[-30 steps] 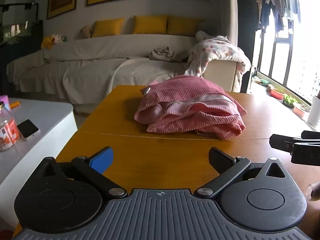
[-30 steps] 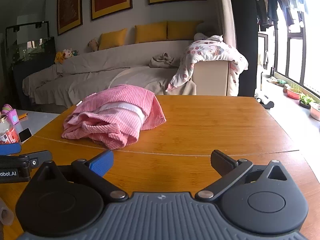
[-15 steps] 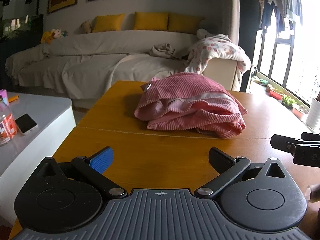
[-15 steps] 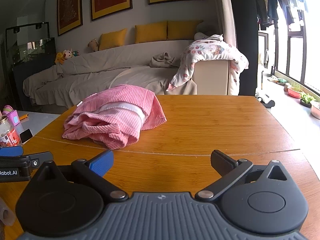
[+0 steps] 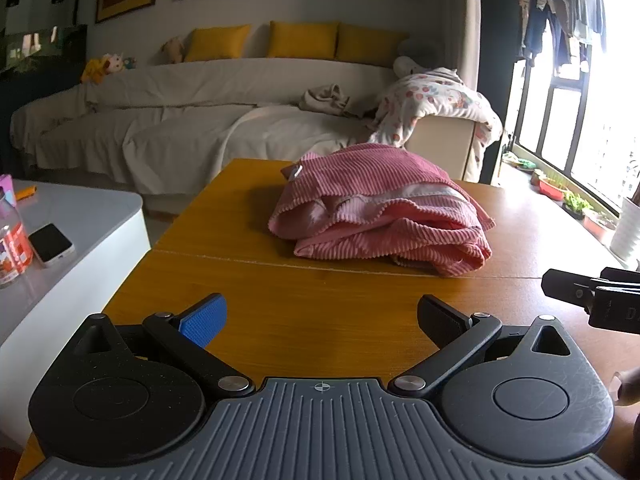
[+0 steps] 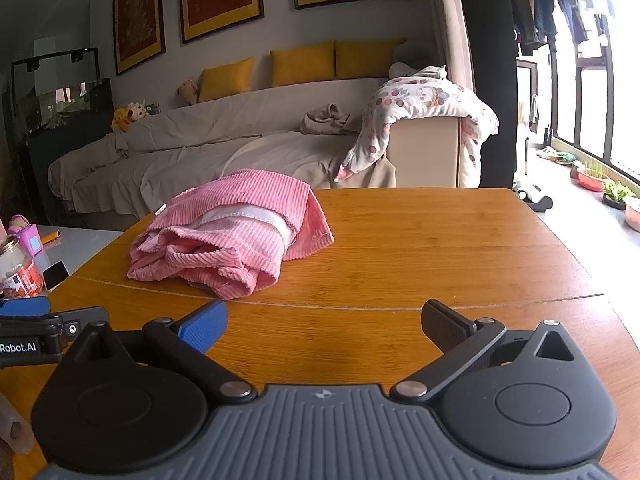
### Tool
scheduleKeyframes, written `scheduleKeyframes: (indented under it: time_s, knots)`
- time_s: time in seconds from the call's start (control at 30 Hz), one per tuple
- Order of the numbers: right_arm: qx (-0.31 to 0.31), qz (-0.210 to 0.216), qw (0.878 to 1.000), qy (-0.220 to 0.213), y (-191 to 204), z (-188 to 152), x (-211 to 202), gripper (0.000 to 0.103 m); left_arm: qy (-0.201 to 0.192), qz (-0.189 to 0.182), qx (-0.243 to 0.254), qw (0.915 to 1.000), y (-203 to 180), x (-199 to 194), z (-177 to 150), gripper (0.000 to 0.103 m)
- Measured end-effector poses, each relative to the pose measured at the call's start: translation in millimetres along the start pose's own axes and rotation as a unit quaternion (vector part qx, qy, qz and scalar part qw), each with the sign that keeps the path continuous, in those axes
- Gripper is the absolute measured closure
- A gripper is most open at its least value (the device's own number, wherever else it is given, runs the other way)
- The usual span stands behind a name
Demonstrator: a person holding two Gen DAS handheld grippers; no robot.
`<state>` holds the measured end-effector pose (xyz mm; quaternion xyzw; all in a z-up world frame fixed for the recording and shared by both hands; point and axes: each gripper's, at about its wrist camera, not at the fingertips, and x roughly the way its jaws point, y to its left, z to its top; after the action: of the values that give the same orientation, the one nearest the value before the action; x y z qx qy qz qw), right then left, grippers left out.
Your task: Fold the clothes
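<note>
A pink ribbed garment (image 5: pixel 380 208) lies bunched in a loose heap on the wooden table (image 5: pixel 280 300), beyond the table's seam line. It also shows in the right wrist view (image 6: pixel 232 232), left of centre. My left gripper (image 5: pixel 320 316) is open and empty, low over the near part of the table, short of the garment. My right gripper (image 6: pixel 324 320) is open and empty, at about the same distance, to the garment's right. Each gripper shows at the edge of the other's view.
A white side table (image 5: pixel 60 220) with a phone (image 5: pixel 52 244) and a jar (image 5: pixel 12 252) stands to the left. A covered sofa (image 5: pixel 200 120) with yellow cushions lies behind the table. Windows and plants are on the right.
The left gripper has moved slightly forward and left toward the garment. The right gripper has barely moved. Both stay open.
</note>
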<state>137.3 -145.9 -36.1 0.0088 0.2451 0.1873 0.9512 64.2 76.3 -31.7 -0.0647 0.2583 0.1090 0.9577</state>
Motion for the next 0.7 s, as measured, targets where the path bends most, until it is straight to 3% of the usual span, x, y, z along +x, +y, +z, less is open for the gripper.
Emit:
scheduleKeyframes:
  time_s: [0.7]
  knots:
    - [0.009, 0.003, 1.000, 0.001, -2.3, -0.3, -0.7, 0.000, -0.001, 0.001, -0.004, 1.0000, 1.5, 2.7, 0.5, 0.000]
